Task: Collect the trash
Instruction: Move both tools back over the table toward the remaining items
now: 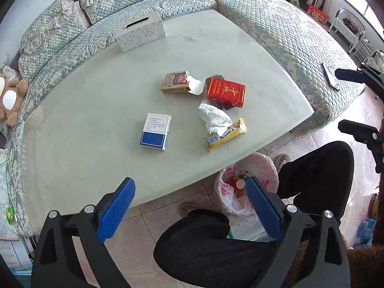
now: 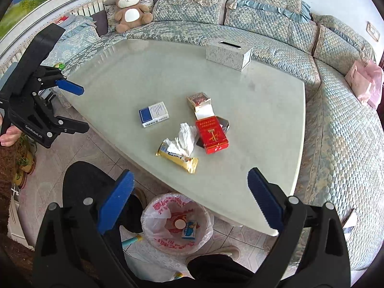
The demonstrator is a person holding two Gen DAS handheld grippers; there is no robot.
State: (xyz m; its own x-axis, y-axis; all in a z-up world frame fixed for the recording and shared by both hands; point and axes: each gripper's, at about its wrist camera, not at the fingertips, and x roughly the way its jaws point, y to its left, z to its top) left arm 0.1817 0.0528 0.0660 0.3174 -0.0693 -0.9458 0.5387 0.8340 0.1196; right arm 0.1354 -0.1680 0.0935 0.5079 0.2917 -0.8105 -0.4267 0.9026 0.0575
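Note:
On the pale table lie a blue-and-white box, a red cigarette pack, a brown-gold open pack, a crumpled white tissue and a gold snack wrapper. A bin with a white-pink bag stands on the floor by the table's near edge and holds some trash. My left gripper is open and empty, above the near edge. My right gripper is open and empty, above the bin.
A patterned tissue box stands at the table's far side. A blue-green sofa wraps around the table, with a teddy bear and a pink bag on it. The person's black-trousered legs are beside the bin.

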